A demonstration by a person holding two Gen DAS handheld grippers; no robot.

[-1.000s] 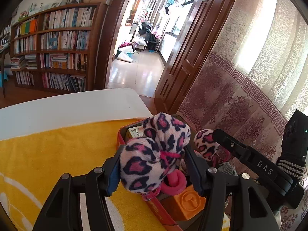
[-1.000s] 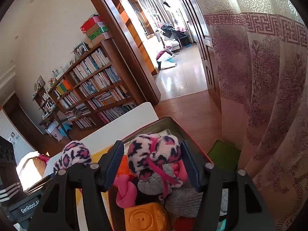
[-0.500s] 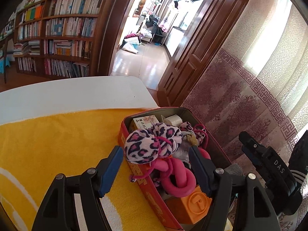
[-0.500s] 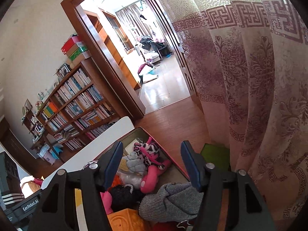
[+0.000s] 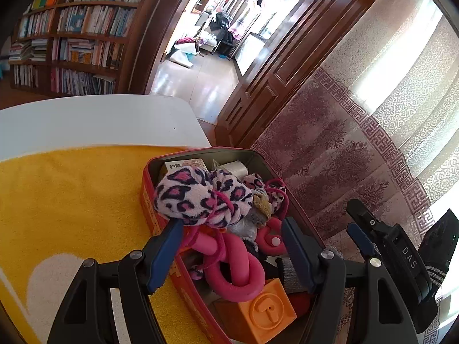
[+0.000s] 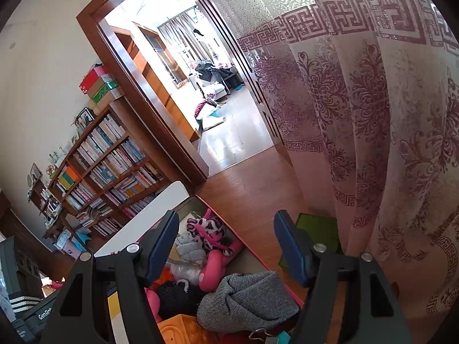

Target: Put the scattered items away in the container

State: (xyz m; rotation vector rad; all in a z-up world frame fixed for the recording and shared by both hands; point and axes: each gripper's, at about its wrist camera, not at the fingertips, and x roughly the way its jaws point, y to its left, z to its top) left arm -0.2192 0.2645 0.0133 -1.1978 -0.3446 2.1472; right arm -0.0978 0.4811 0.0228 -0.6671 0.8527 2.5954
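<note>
The left gripper point(image 5: 232, 246) hangs just over the near end of the red box point(image 5: 149, 200). Its two blue fingers point(image 5: 165, 255) stand apart and nothing is pinched between them. Under them lie a pink looped tube point(image 5: 235, 272) and an orange block point(image 5: 264, 309). A little farther in, the spotted pink and black fluffy toy point(image 5: 200, 195) sits on top of the pile, hanging over the box's left wall. A second ago this toy was squeezed between the left fingers and held up high. Now it is let go and rests in the box. The box stands on a yellow towel point(image 5: 66, 200) on a white table point(image 5: 94, 117).

The right gripper point(image 6: 226, 246) is above the same box, and its jaws are opening wider with nothing between them. A second ago it held a second spotted toy point(image 6: 208, 228). Now that toy lies at the far end of the box, beside a pink piece.

Only the right camera shows the grey knitted hat point(image 6: 246, 298) and a black fuzzy thing point(image 6: 176, 295) near its fingers, and the green mat point(image 6: 315, 226) on the wood floor by the curtain point(image 6: 373, 143). Only the left camera shows the wide yellow towel, and the right gripper from the side. Far back, both see the bookshelf point(image 5: 71, 34) and the open door.
</note>
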